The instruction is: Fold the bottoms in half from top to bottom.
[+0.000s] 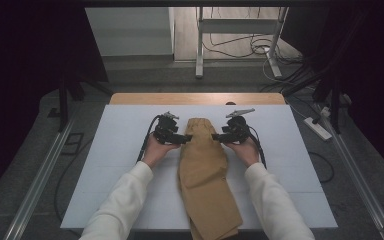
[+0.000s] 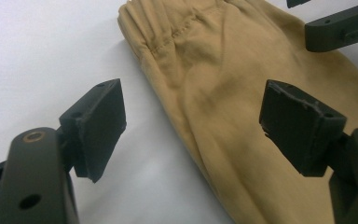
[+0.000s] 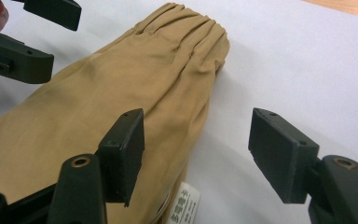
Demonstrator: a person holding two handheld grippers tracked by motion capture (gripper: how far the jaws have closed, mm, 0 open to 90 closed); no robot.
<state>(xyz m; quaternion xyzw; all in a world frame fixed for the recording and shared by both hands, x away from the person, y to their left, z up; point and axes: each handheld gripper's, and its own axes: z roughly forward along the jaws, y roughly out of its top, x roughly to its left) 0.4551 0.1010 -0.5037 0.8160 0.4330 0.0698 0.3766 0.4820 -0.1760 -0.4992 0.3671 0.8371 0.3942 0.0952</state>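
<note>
Centrally on the white-topped bench [image 1: 105, 165] lies a tan folded garment [image 1: 205, 175], its gathered elastic end farthest from the person and its near end hanging past the bench's front edge. Left tongs [image 1: 186, 138], held in the left hand [image 1: 156, 149], point inward at the garment's left edge; right tongs [image 1: 216, 137], held in the right hand [image 1: 246, 150], point inward at its right edge. Both sets of jaws stand wide apart and hold nothing. Left gripper view: the jaws straddle the garment's side edge, one over bare bench, one over cloth; whether they touch it cannot be told. Right gripper view: the same arrangement at the opposite edge, plus a small white label [image 3: 185, 204] at the fold, printed with characters too small to read.
</note>
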